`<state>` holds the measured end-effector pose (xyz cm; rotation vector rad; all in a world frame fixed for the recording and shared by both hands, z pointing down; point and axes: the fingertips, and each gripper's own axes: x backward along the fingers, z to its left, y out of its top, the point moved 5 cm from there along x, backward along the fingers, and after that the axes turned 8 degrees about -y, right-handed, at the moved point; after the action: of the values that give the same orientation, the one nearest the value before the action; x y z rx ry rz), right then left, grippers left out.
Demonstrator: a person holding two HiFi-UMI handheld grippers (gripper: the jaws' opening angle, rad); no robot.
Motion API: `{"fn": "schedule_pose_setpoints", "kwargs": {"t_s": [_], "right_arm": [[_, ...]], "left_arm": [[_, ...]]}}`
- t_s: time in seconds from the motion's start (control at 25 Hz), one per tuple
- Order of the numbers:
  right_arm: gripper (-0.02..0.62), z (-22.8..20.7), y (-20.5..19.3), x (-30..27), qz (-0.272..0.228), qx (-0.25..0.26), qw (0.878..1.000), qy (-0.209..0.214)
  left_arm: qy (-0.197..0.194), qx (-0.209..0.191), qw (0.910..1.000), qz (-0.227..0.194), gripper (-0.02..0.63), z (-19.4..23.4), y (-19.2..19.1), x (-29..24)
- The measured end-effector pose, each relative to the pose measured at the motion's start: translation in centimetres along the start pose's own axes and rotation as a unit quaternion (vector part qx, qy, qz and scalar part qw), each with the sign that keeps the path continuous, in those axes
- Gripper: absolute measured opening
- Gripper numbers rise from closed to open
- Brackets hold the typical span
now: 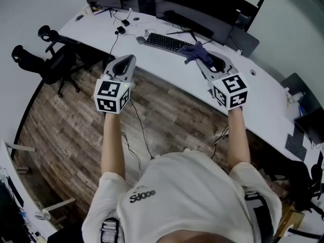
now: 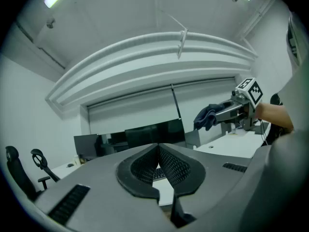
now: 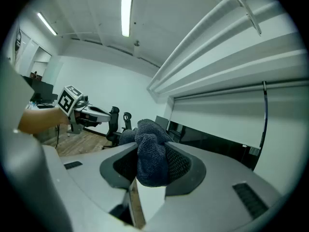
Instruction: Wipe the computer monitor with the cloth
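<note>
Grey left gripper [image 1: 127, 59] hangs in the air in front of the monitor [image 1: 202, 8]. Its fingers [image 2: 176, 166] are pressed together with nothing between them. The right gripper [image 1: 204, 59], closer to the monitor, pinches the dark blue cloth [image 1: 195, 49] tight. The cloth looks soft, light and floppy, so a bunched fold is a good place to hold it.

The cloth [image 3: 150, 158] is dark blue, the monitor [image 1: 202, 14] black, the desk [image 1: 162, 66] white.

No legible text; shirt print [image 1: 142, 195] unclear
</note>
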<state>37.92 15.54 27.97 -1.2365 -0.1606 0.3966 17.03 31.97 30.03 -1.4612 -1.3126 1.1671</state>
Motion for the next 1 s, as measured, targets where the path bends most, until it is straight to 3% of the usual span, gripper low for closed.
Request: {"fn": "schedule_pose_setpoints", "kwargs": {"t_s": [0.52, 0.76, 1.0], "right_arm": [[0.132, 4.1, -0.1, -1.1, 0.025, -0.013, 0.999, -0.036], [0.132, 1.8, -0.7, -4.8, 0.022, -0.027, 0.998, -0.046], [0.133, -2.8, -2.6, -11.5, 0.008, -0.032, 0.999, -0.038]], "left_arm": [[-0.044, 0.009, 0.9990, -0.001, 0.020, 3.3, -2.9, 1.6], [-0.043, 0.006, 0.9991, 0.007, 0.020, 5.6, -4.0, -1.8], [-0.025, 0.015, 0.9995, 0.015, 0.020, 9.7, -5.6, -8.3]]}}
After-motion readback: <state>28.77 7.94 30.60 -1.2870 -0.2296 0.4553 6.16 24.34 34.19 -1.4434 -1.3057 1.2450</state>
